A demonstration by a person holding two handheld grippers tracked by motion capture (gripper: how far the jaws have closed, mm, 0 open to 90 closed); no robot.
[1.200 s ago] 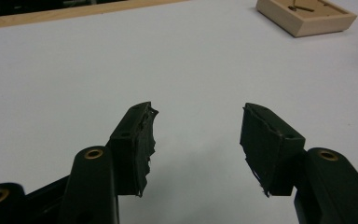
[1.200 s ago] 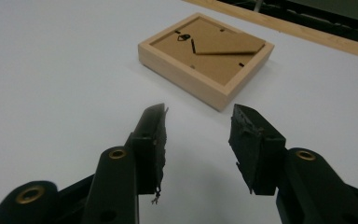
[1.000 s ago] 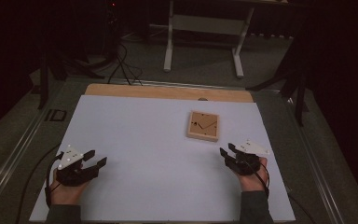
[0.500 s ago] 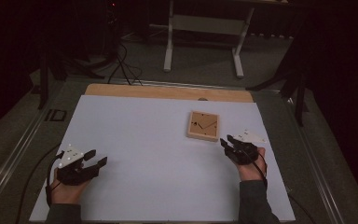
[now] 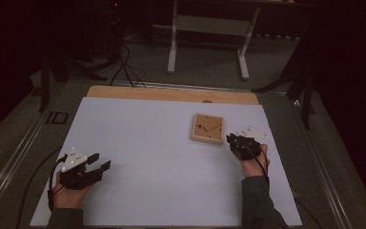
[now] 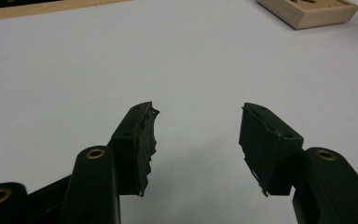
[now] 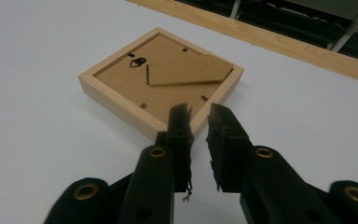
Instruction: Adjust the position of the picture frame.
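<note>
A small wooden picture frame [image 5: 208, 129] lies face down on the white table [image 5: 162, 181], right of centre, its cardboard back and fold-out stand [image 7: 186, 70] facing up. My right gripper [image 5: 230, 139] sits just off the frame's near right corner. In the right gripper view its jaws [image 7: 199, 116] stand a narrow gap apart with nothing between them, the tips just short of the frame's near edge [image 7: 121, 109]. My left gripper [image 5: 103, 161] rests at the near left, wide open and empty [image 6: 196, 116]. The frame's corner [image 6: 307, 11] shows far off in the left gripper view.
A bare wooden strip [image 5: 171, 94] runs along the table's far edge. Behind it stand a metal-legged bench [image 5: 209, 28] and cables on the floor [image 5: 124, 67]. Dark rails border both sides of the table.
My right gripper has moved forward and left, up to the frame's near corner, and its jaws have narrowed. The left gripper has barely shifted.
</note>
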